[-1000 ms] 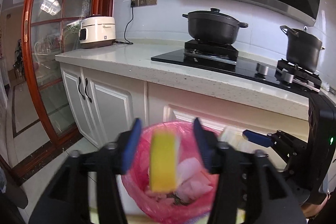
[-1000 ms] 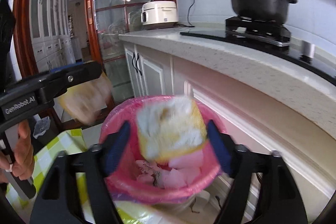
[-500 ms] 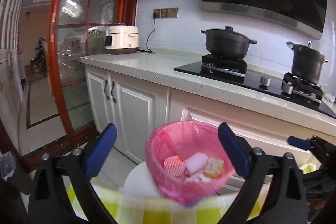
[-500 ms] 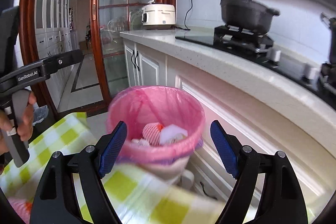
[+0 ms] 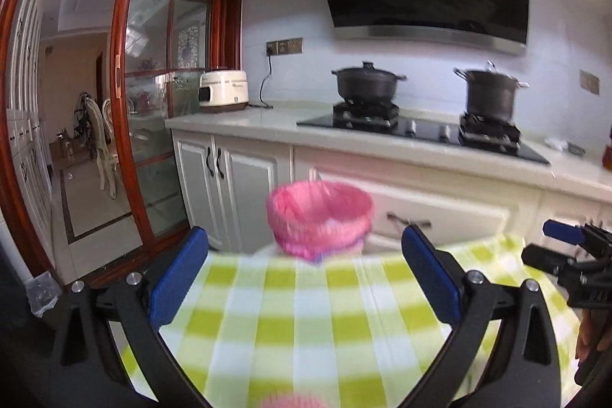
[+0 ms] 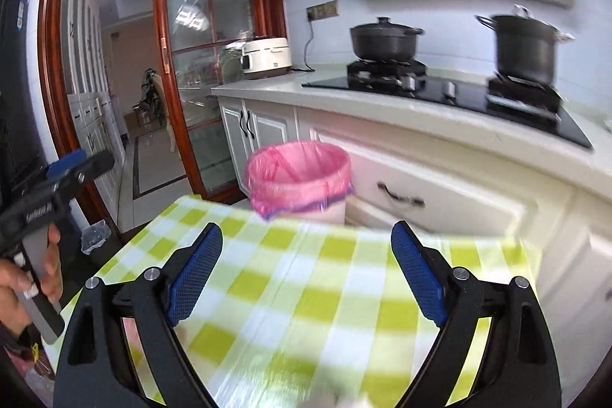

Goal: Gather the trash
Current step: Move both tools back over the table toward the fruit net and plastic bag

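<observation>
In both wrist views, each frame's lower half shows a green-and-white checked tablecloth (image 5: 306, 312). Above it, the left gripper (image 5: 304, 276) and right gripper (image 6: 306, 272) are spread wide, empty. At frame centre, beyond the cloth's far edge, stands the pink-bagged round trash bin (image 5: 320, 217).

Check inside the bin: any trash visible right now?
No. In both wrist views only the bin's pink liner and its inner wall show; the near rim hides the bottom, so whatever lies inside is covered. The picture is also blurred.
</observation>
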Demonstrator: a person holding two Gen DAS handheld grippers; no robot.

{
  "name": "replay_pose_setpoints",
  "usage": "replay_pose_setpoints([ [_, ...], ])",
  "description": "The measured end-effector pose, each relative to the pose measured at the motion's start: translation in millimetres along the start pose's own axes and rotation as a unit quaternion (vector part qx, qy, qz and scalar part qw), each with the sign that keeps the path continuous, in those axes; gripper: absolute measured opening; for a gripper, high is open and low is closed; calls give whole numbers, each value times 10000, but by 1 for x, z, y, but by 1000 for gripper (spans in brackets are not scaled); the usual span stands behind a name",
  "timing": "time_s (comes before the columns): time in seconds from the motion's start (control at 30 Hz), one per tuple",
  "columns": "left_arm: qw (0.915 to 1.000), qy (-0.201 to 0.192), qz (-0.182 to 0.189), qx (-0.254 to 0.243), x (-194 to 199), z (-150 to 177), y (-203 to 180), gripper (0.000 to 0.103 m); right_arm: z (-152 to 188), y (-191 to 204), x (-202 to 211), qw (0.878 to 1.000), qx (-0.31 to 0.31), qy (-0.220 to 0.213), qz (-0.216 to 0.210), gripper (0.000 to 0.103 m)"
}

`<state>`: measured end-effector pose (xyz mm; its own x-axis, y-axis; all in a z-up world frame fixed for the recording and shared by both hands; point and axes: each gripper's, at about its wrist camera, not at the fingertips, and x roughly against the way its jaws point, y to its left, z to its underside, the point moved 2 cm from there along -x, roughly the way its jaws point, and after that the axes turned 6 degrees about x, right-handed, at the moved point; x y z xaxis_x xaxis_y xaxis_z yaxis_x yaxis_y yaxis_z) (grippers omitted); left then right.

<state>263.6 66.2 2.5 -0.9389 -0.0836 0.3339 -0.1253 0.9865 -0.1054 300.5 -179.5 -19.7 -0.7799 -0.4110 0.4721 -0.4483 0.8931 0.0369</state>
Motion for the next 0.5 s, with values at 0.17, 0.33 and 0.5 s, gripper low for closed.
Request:
replay_pose_setpoints([
  [0.17,9997,146,-38,198,45,57,0,98,58,12,36,9995,-108,131,280,84],
  [0.33,9986,373,-128,338,71,112,2,98,114,19,50,9970,-489,366,466,84],
  [0.5,9974,605,-175,357,82,149,0,98,155,8,40,9874,-1208,758,682,84],
])
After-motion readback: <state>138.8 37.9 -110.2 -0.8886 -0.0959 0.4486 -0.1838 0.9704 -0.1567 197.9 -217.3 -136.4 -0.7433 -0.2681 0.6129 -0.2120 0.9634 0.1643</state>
